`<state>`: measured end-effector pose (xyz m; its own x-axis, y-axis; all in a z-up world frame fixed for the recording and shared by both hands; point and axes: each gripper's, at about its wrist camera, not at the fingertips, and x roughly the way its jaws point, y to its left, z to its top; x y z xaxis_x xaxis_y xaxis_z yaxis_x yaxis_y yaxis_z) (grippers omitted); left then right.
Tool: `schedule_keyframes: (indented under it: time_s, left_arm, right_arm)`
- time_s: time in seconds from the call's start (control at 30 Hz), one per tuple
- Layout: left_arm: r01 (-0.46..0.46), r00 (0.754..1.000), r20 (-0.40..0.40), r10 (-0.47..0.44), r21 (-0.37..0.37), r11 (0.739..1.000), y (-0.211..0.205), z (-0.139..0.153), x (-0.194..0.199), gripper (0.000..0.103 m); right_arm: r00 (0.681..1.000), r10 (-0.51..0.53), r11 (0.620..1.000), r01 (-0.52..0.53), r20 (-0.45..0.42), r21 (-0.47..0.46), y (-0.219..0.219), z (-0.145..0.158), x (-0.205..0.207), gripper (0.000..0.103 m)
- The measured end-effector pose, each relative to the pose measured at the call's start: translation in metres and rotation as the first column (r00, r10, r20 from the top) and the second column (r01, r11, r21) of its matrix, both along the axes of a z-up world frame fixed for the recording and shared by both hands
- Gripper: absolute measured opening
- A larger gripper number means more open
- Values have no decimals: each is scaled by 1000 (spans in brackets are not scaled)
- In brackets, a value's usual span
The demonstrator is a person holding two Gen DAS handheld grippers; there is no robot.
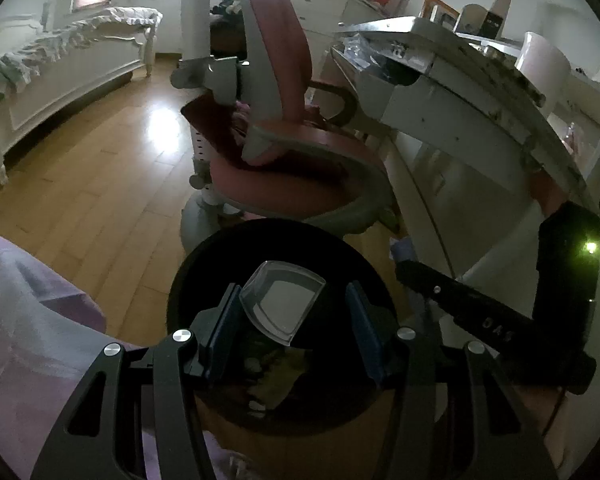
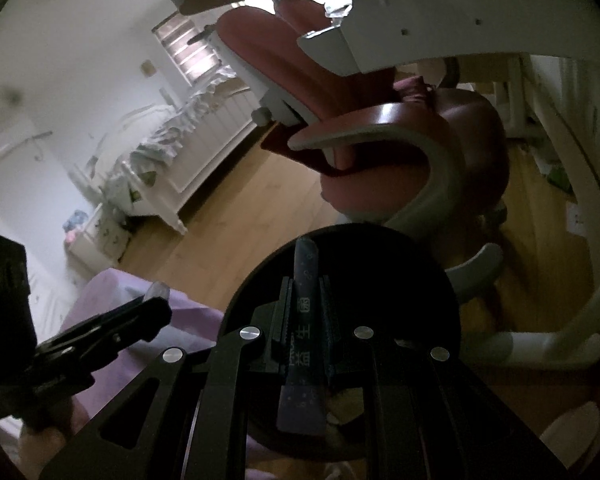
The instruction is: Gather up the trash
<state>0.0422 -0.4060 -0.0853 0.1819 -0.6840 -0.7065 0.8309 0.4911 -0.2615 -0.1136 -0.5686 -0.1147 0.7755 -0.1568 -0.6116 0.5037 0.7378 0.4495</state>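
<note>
Both grippers hang over a round black trash bin (image 1: 204,264) that stands on the wooden floor (image 1: 100,184), near the base of a pink desk chair (image 1: 276,80). The left gripper (image 1: 290,320) has its blue-padded fingers (image 1: 226,320) about half spread, and a clear plastic tray (image 1: 282,304) sits between them above the bin's dark mouth; its left edge lies against the left pad, while whether the right pad touches it cannot be told. In the right wrist view, the right gripper (image 2: 305,312) has its fingers nearly closed, pinching a long, narrow dark blue wrapper (image 2: 304,344) with printed characters, which stands up between the pads and pokes out past the tips, over the same bin (image 2: 420,280). Crumpled scraps (image 1: 268,384) lie inside the bin, dim and hard to make out. A pale lilac cloth (image 1: 24,320) fills the near left. To the right stands a white desk whose cluttered tabletop (image 1: 480,80) rises above the bin, and a white bed (image 1: 60,64) with ruffled covers stands at the far left by the wall. The right gripper also shows at the right of the left wrist view, a green light (image 1: 591,247) glowing on it.
</note>
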Motion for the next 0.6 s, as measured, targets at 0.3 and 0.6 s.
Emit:
schedule_keyframes:
  time_s: [0.3, 0.6]
  left_arm:
    - [-14, 1000, 0, 14, 22, 1000, -12, -8, 0, 87]
    - [-36, 999, 28, 37, -2, 999, 13, 10, -6, 97]
  right_arm:
    - [999, 7, 1000, -6, -52, 24, -3, -13, 8, 31]
    - [999, -21, 999, 22, -27, 35, 5, -13, -3, 58]
